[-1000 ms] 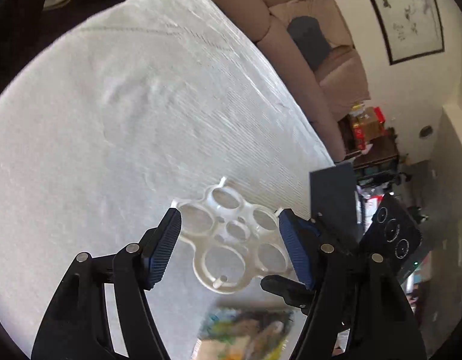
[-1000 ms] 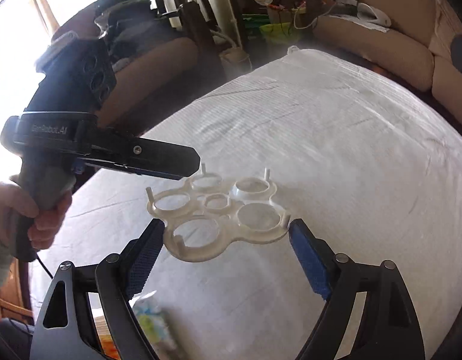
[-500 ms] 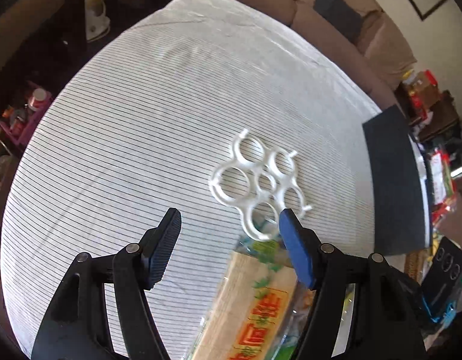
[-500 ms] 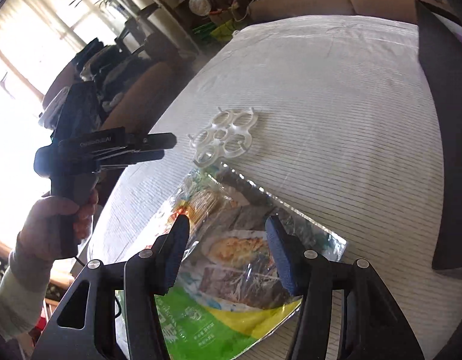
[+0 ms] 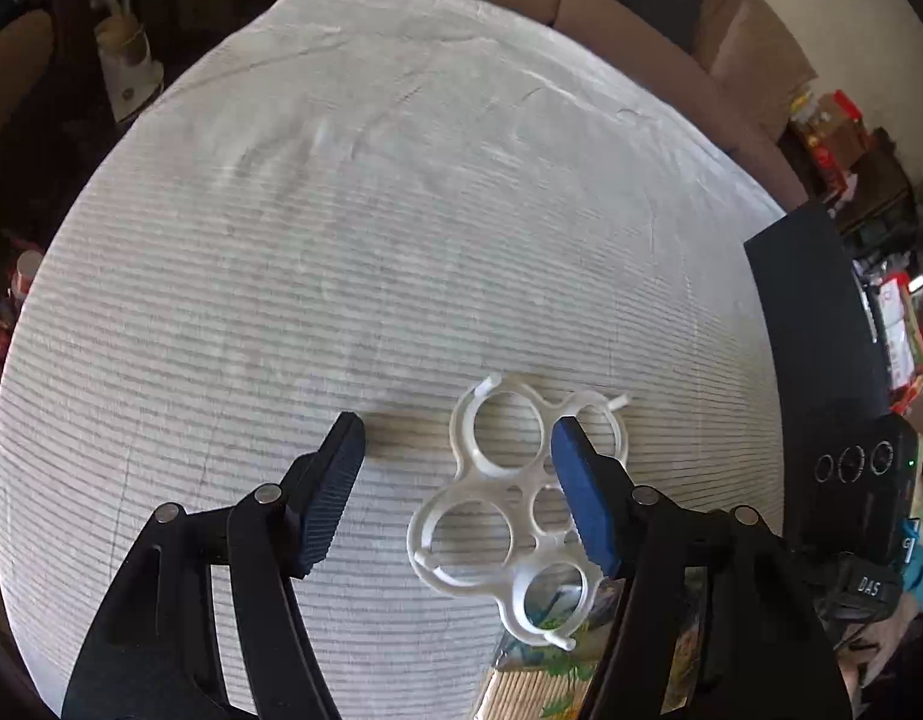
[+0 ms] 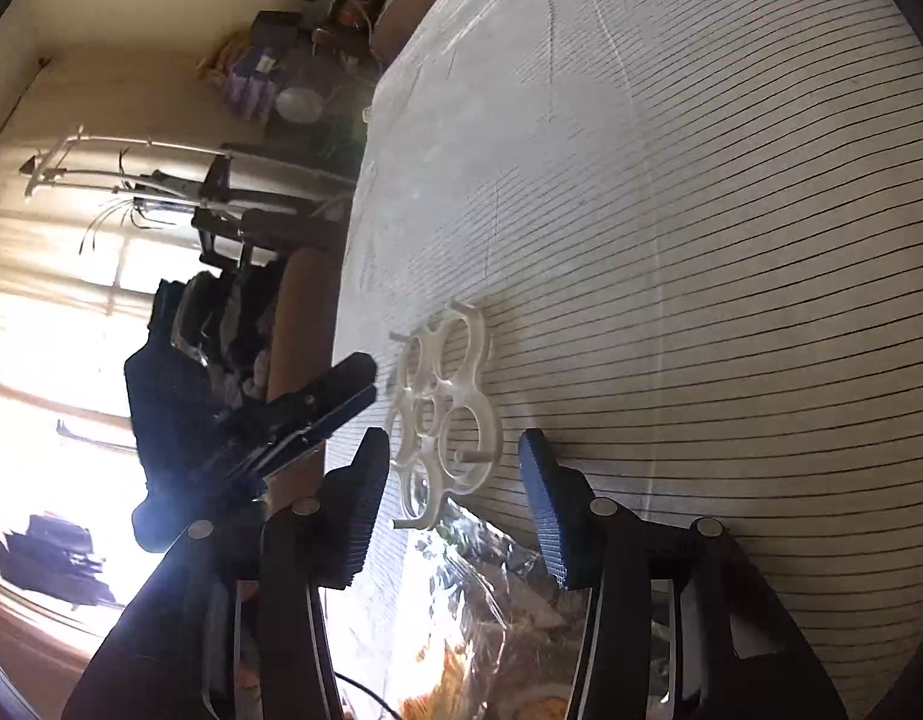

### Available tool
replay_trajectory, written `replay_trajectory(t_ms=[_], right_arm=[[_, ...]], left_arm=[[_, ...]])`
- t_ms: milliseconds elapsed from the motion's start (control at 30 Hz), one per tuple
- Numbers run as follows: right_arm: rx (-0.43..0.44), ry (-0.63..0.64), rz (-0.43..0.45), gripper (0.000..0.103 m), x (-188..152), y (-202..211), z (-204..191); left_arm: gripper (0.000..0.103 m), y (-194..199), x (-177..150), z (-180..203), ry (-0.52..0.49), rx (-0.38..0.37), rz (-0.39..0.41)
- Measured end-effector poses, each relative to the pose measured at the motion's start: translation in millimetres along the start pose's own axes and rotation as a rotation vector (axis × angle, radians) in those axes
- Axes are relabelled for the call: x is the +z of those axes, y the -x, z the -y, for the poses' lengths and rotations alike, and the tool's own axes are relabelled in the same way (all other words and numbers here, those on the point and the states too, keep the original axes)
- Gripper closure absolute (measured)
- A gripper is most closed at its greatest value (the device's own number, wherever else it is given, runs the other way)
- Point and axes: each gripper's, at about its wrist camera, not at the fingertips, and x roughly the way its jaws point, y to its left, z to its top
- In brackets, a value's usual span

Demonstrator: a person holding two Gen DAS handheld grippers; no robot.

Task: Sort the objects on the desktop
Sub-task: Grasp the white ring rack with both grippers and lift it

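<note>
Your right gripper [image 6: 452, 501] has rolled sideways, jaws closing on nothing above the snack bag [image 6: 485, 600]; left gripper [image 5: 455, 480] jaws narrowing, apart, over the white ring holder [image 5: 509, 498].

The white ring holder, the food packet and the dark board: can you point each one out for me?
White ring holder [image 5: 524, 501]: left wrist view, middle web between rings.
Food packet [image 6: 491, 594]: right wrist view, shiny crinkled top.
Dark board [image 5: 815, 312]: left wrist view, flat face.
</note>
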Motion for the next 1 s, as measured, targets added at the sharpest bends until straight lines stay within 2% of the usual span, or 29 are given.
replay_trajectory(t_ms=[133, 233, 267, 333, 400, 433, 500, 600, 633, 700, 800, 833, 900, 1000], right_arm=[[-0.018, 0.041, -0.042, 0.056, 1.7, -14.1, -12.8], [0.035, 0.044, -0.073, 0.055, -2.7, -26.8, -20.5], [0.039, 0.045, -0.081, 0.057, -5.4, -31.4, -22.7], [0.045, 0.061, -0.075, 0.062, -10.9, -34.5, -27.9], [0.03, 0.102, -0.069, 0.076, -16.5, -31.5, -36.6], [0.008, 0.142, -0.071, 0.078, -19.4, -28.6, -43.0], [-0.039, 0.23, -0.084, 0.088, -26.2, -22.5, -55.3], [-0.157, 0.398, -0.093, 0.09, -39.0, -13.6, -78.0], [-0.194, 0.459, -0.094, 0.09, -45.4, -11.4, -86.4], [-0.26, 0.578, -0.101, 0.09, -61.0, -10.3, -102.6], [-0.4, 0.876, -0.1, 0.09, -109.4, -10.5, -130.3], [-0.43, 0.969, -0.099, 0.09, -129.2, -11.6, -139.2], [-0.444, 1.08, -0.119, 0.09, -161.8, -16.6, -151.9], [-0.416, 1.172, -0.186, 0.086, -208.2, -29.1, -161.5]], left_arm=[[0.048, -3.7, -8.7, 0.9, 0.049, -0.117, -0.03], [0.049, -9.2, -21.1, -3.1, 0.137, -0.251, -0.067], [0.049, -10.9, -24.0, -5.7, 0.166, -0.281, -0.072], [0.05, -10.2, -29.3, -8.1, 0.193, -0.291, -0.062], [0.05, -8.4, -33.4, -9.1, 0.206, -0.327, -0.061], [0.05, -6.1, -35.0, -11.1, 0.22, -0.339, -0.058], [0.049, 7.1, -36.4, -14.3, 0.248, -0.359, -0.028], [0.042, 42.3, -47.4, -27.6, 0.332, -0.409, 0.03], [0.036, 52.9, -53.9, -30.0, 0.346, -0.425, 0.032], [0.036, 69.5, -68.6, -33.1, 0.37, -0.434, 0.022], [0.034, 94.8, -92.6, -44.3, 0.402, -0.455, 0.026], [0.029, 103.1, -100.6, -49.1, 0.412, -0.455, 0.032], [0.027, 113.4, -116.3, -59.5, 0.434, -0.447, 0.028], [0.025, 110.5, -140.2, -77.4, 0.479, -0.396, -0.012]])
